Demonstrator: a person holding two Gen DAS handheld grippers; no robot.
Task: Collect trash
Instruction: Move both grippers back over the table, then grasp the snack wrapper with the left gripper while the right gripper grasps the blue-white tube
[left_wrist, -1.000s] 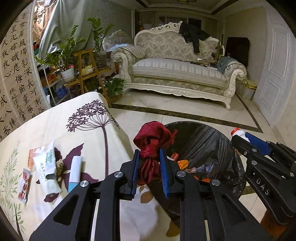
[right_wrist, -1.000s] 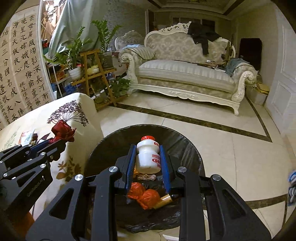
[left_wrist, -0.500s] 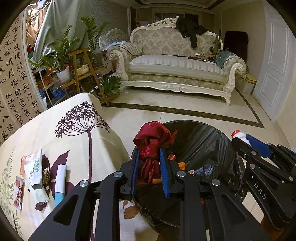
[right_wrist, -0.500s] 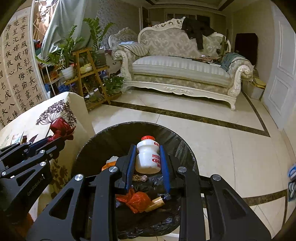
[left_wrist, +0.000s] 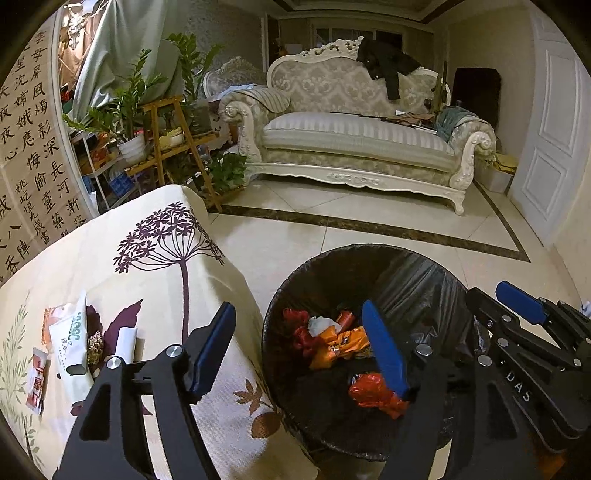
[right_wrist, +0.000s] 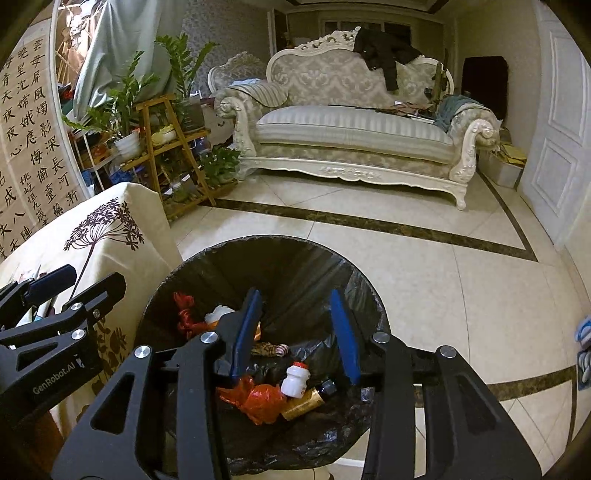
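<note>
Left gripper (left_wrist: 299, 350): matte black angular frame with triangular cut-outs, silver round screw heads at the pivots, flat blue pads on the fingers (left_wrist: 384, 350). White "GenRobot.AI" lettering on its side in the right wrist view. Right gripper (right_wrist: 297, 332): same black build, silver screws, blue pads; white "DAS" letters visible on it.

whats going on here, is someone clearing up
Yes. A person holds two grippers over a black-lined trash bin beside a cloth-covered table. Both the left gripper and the right gripper have their jaws opening with nothing between them. A small white bottle and a crumpled red wrapper lie in the bin with other trash. More wrappers wait on the table.
</note>
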